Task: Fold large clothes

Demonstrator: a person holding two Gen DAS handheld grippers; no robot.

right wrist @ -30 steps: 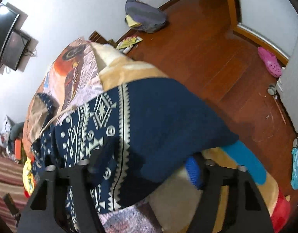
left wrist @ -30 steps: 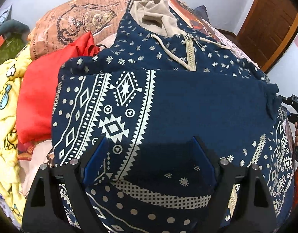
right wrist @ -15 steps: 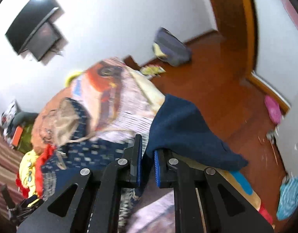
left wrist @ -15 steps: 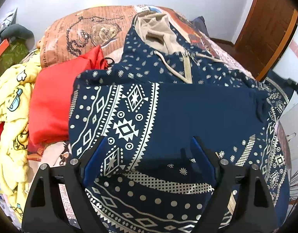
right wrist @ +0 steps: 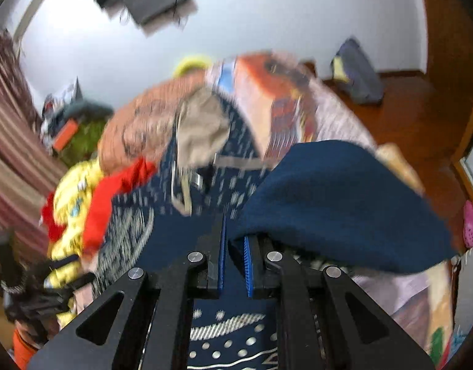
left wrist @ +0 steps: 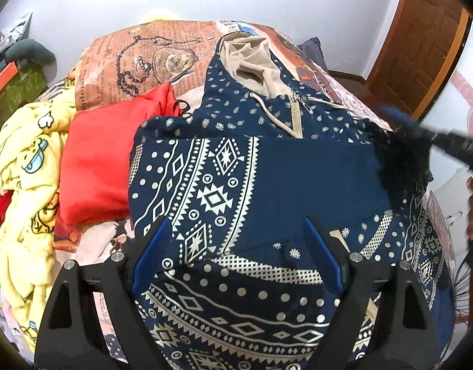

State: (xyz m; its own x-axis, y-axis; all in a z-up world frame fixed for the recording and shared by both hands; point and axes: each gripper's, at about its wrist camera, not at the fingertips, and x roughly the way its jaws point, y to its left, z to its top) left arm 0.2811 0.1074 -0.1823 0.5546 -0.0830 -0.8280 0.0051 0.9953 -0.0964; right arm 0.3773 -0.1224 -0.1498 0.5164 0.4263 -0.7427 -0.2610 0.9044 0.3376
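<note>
Hoodie (left wrist: 267,185), navy with white pattern, spread on the bed (left wrist: 162,58) beside a red garment (left wrist: 100,160), left gripper (left wrist: 236,256) wide apart above it holding nothing, right gripper (right wrist: 234,246) pinched on its plain navy sleeve (right wrist: 329,197), view blurred.

1. The hoodie (left wrist: 261,185) lies spread on the bed (left wrist: 150,58), hood toward the far edge.
2. A folded garment (left wrist: 103,160) lies just left of the hoodie, touching it.
3. A blanket (left wrist: 23,191) is heaped along the bed's left edge, left of the folded garment.
4. A bag (right wrist: 356,74) sits on the floor (right wrist: 406,114) beyond the bed's right edge.
</note>
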